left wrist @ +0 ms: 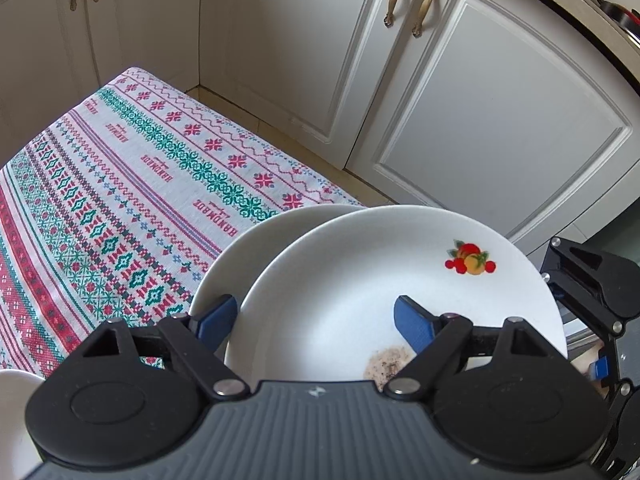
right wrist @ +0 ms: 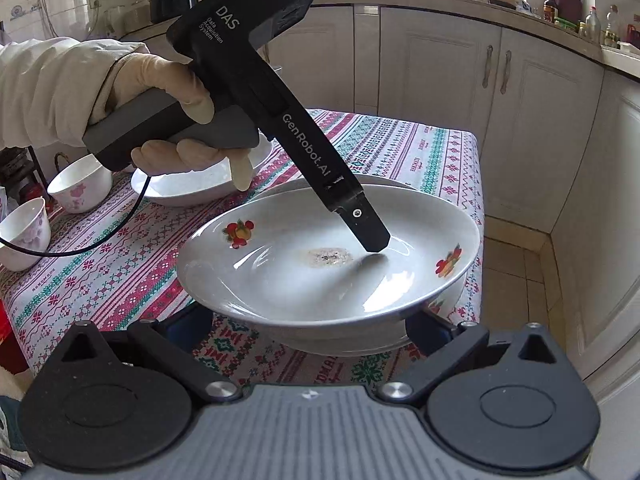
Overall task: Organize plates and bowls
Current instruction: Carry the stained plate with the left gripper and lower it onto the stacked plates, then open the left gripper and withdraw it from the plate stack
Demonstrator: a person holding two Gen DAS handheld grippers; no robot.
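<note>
Here we list a white fruit-print plate [right wrist: 328, 276], soiled by a brownish stain [right wrist: 326, 258] at its centre, stacked on a second white plate [left wrist: 236, 256] on the patterned tabletop [right wrist: 120, 280]. The left gripper [left wrist: 316, 320] straddles the upper plate's rim, jaws partly apart, one blue finger [left wrist: 414, 322] inside the dish, one outside; whether the pads press we cannot tell. The right gripper [right wrist: 310, 330] has jaws wide, flanking the plates' near side, seemingly without contact. Beyond: a shallow bowl [right wrist: 192, 186] and two floral cups [right wrist: 80, 184].
</note>
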